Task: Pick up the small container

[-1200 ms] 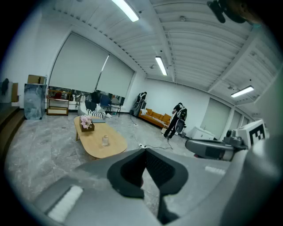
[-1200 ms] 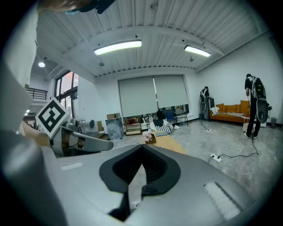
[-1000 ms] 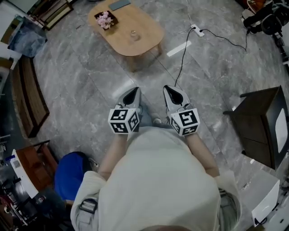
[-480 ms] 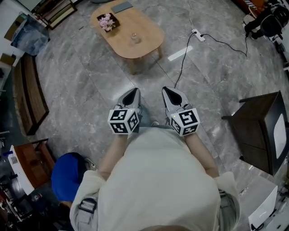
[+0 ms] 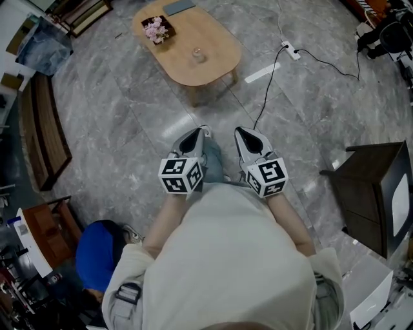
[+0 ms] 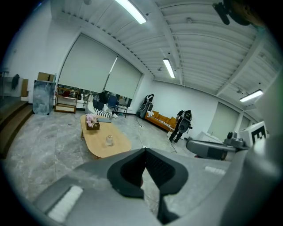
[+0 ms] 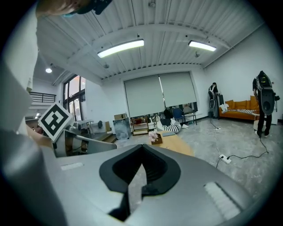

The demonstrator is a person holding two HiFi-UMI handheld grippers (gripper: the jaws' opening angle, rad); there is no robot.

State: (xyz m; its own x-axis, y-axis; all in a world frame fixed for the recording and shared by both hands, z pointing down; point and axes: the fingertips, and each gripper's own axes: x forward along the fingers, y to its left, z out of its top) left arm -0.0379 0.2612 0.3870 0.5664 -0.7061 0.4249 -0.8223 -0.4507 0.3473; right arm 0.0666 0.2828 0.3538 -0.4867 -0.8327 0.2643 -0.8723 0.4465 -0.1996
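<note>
On the grey marble floor [image 5: 110, 135] ahead of me stands an oval wooden coffee table [image 5: 222, 45], well apart from both tools. A dark cabinet [image 5: 371, 193] sits off to my right on the same floor.

I see the left gripper [image 5: 197, 135] and the right gripper [image 5: 243, 133] held side by side, low and close to the body, both pointing toward the table. In the left gripper view, the left gripper [image 6: 144, 151] has its jaws brought together at the tips with nothing between them. The right gripper view shows the right gripper [image 7: 142, 146] the same way: jaws closed, holding nothing.

A box of pink flowers [image 5: 157, 29] rests near the table's far left edge, and a flat grey item [image 5: 179, 6] lies at the far edge.

The small container [image 5: 198, 55], a clear glass one, stands upright near the middle of the tabletop, toward the near end, apart from the flowers. I also make it out in the left gripper view [image 6: 109, 141], untouched by either tool.
</note>
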